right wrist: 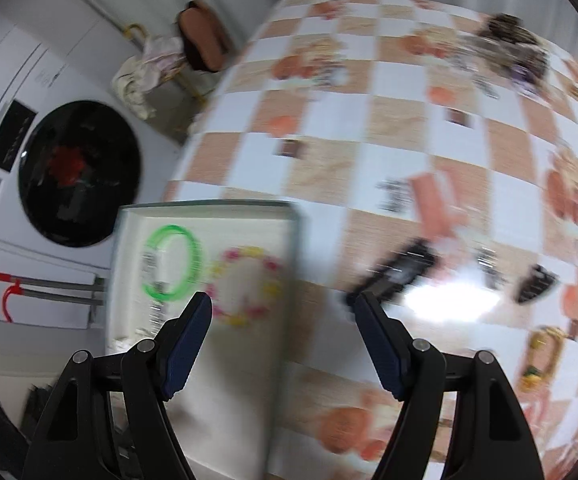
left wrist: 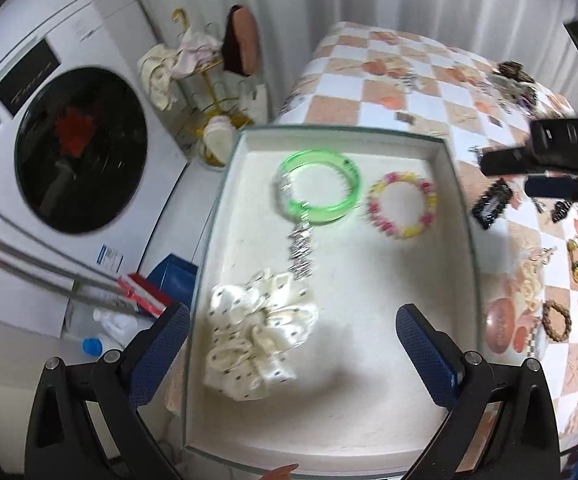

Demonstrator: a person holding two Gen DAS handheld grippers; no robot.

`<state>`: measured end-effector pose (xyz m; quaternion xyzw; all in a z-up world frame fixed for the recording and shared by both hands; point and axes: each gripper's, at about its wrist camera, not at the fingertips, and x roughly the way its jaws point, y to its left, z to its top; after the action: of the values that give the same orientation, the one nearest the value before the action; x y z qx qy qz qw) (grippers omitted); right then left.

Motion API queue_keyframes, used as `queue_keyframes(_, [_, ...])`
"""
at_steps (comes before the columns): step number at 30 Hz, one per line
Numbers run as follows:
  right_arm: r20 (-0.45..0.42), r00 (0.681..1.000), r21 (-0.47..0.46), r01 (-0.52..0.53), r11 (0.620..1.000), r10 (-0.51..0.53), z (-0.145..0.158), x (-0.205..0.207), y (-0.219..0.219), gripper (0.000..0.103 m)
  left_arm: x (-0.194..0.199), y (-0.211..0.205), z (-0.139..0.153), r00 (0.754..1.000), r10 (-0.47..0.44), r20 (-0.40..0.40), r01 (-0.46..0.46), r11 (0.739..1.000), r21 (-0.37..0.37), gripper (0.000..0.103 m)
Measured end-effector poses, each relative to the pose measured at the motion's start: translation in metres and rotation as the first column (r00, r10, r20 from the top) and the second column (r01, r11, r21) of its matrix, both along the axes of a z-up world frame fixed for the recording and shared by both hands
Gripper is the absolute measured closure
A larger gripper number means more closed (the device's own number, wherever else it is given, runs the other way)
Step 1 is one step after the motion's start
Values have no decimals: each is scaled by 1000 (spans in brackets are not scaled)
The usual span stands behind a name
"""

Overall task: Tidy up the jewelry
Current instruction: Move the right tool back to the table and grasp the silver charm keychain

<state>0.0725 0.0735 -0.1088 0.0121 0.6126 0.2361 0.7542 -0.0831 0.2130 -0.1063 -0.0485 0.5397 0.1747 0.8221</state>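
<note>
A shallow white tray sits on the checkered table. In it lie a green bangle, a pink-and-yellow bead bracelet, a sparkly silver clip and a cream dotted scrunchie. My left gripper is open and empty, above the tray near the scrunchie. My right gripper is open and empty, over the tray's right edge; it also shows in the left wrist view. A black hair clip lies just past its right finger. The bangle and bracelet show blurred.
More pieces lie on the tablecloth: a black clip, a brown bead bracelet, gold items, a dark pile at the back. A washing machine and a gold rack stand left of the table.
</note>
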Motion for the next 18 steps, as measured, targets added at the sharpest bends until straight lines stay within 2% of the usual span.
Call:
queue_keyframes(6, [21, 999, -75, 38, 996, -36, -3, 16, -62, 26, 24, -30, 13, 998, -60, 19, 60, 998, 2, 0])
queue_keyframes(13, [81, 996, -162, -33, 986, 47, -7, 37, -93, 26, 54, -66, 21, 994, -107, 33, 108, 994, -29, 0])
queue_keyframes(18, [54, 991, -185, -110, 977, 122, -20, 48, -102, 27, 72, -87, 19, 992, -124, 29, 126, 990, -59, 0])
